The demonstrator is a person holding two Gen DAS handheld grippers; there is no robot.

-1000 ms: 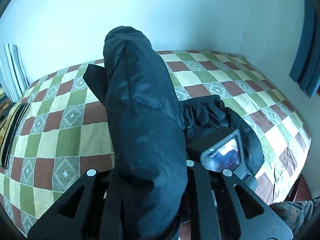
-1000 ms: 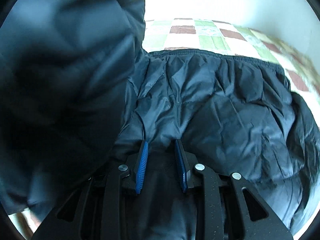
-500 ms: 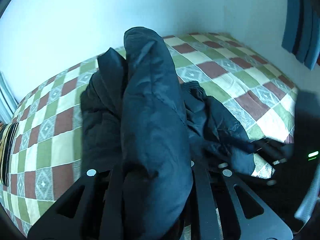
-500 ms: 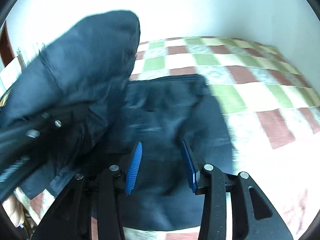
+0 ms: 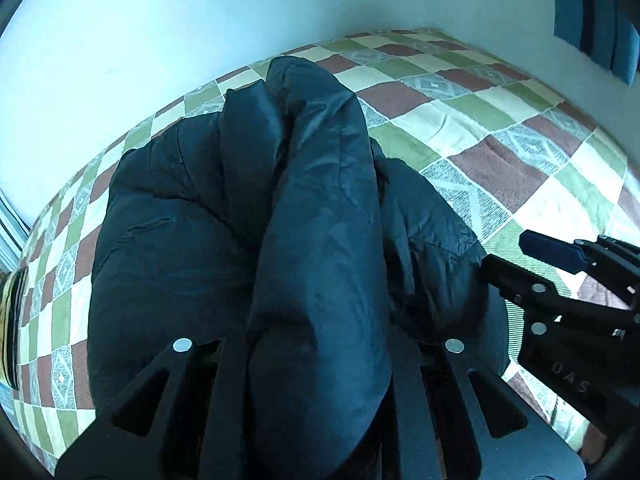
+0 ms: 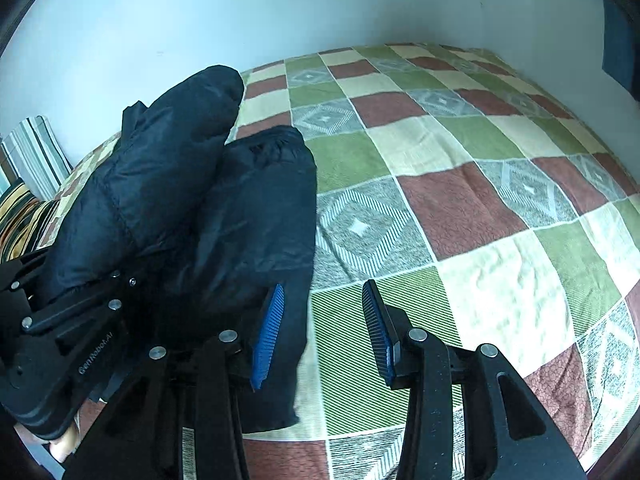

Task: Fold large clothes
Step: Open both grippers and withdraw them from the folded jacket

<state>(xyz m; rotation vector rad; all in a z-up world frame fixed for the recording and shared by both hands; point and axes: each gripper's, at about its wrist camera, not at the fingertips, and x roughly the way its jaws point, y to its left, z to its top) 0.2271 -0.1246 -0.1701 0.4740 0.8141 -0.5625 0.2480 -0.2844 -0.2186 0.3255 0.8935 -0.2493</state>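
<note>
On a checked bed, my left gripper (image 5: 320, 344) is clamped narrow on a thick fold of the puffer jacket (image 5: 208, 248), a dark navy garment of slick, faintly shiny quilted fabric, swollen into rounded lobes. The held fold rises from 6 o'clock toward 12 in the left wrist view, while the rest of the jacket lies heaped on the bedspread (image 5: 460, 128) beneath and to 9 o'clock of it.

My right gripper (image 6: 324, 336) stands part open and holds nothing; its ribbed blue pads (image 6: 267, 336) frame bare bedspread, with the jacket's edge touching the pad at 9 o'clock. In the left wrist view that gripper comes in from 3 o'clock, just beside the heap.

A second ago those jaws were narrower and sat on the quilted panel spread flat in front of them; now the panel is bunched off to the side and the cloth under them is open patchwork. The lifted fold has sunk closer to the heap.

The bedspread is a soft, napped weave of green, rust, cream and grey-diamond squares. A pale wall (image 6: 280, 8) backs the bed; striped bedding (image 6: 36, 152) sits at 9 o'clock, and a blue panel (image 5: 592, 12) hangs at 1 o'clock. The left gripper's black frame and the raised fold block much of the jacket.
</note>
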